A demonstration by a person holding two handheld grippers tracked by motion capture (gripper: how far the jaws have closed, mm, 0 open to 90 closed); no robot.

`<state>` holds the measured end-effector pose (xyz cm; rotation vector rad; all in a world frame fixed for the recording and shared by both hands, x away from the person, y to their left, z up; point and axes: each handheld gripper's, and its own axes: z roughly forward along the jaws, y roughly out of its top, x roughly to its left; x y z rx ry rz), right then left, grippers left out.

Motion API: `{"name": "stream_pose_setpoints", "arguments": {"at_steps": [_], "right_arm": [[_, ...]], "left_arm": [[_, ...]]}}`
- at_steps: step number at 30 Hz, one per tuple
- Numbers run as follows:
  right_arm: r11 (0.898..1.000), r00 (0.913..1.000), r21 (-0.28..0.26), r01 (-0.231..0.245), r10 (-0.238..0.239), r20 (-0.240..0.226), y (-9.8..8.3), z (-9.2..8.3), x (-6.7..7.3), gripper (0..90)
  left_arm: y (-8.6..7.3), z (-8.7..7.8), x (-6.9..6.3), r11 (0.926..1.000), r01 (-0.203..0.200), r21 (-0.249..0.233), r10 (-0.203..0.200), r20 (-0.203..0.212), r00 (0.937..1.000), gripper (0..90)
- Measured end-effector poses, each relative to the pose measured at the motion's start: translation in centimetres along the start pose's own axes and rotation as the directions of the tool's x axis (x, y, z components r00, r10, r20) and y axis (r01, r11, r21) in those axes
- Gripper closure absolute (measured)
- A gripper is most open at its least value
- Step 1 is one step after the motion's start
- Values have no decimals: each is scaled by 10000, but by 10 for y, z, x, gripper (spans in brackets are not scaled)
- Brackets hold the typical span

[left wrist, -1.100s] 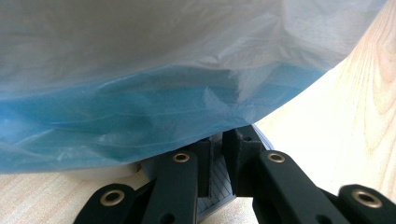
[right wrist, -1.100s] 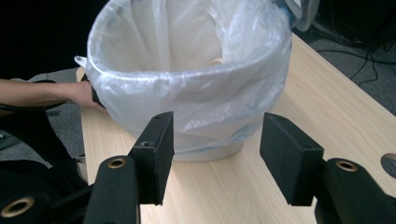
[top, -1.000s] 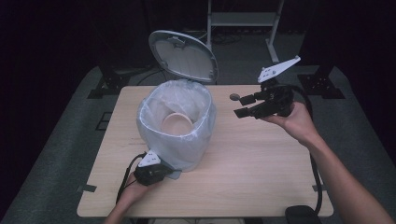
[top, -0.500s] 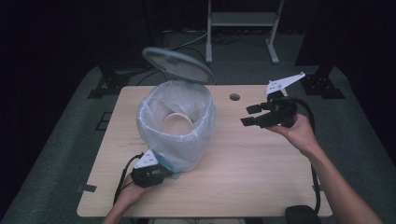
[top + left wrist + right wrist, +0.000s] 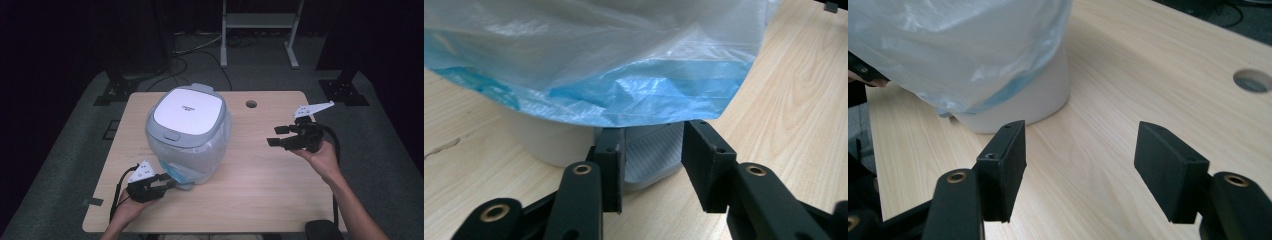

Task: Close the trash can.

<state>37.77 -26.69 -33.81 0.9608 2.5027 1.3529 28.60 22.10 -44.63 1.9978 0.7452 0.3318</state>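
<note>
Dark flooring surrounds the wooden table [image 5: 260, 200]. Left gripper [image 5: 167, 186] sits at the pedal of the lidded bin [image 5: 187, 132], fingers just opened partway, gripping nothing, likely releasing it. Right gripper [image 5: 274, 136], fingers wide and empty, hovers well apart.

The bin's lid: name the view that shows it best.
The high view: the lid lies shut, seen whole from above. The left and right gripper views show the bin's bag and base, nothing of its top.
</note>
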Motion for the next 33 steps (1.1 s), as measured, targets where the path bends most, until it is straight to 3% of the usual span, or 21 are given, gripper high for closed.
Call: {"name": "stream_pose_setpoints", "arguments": {"at_steps": [8,13,18,27,33], "right_arm": [[9991,9983,168,-384,376,454,-30,0,-11,352],[9980,9969,373,-511,487,613,-47,4,-12,337],[9965,9958,473,-690,659,636,-64,7,-14,329],[9938,9907,346,-1053,1018,904,-101,5,-14,317],[9910,9864,113,-1334,1317,983,-119,-2,-11,274]], "left_arm": [[-2,-8,6,9999,127,-81,-130,-399,9991,551],[-7,-10,8,9989,442,-129,-447,-448,9980,491],[-7,-15,9,9988,469,-173,-479,-664,9966,437],[-15,-27,14,9976,646,-250,-669,-1061,9921,382],[-19,-31,11,9971,606,-450,-650,-1051,9923,373]]}}
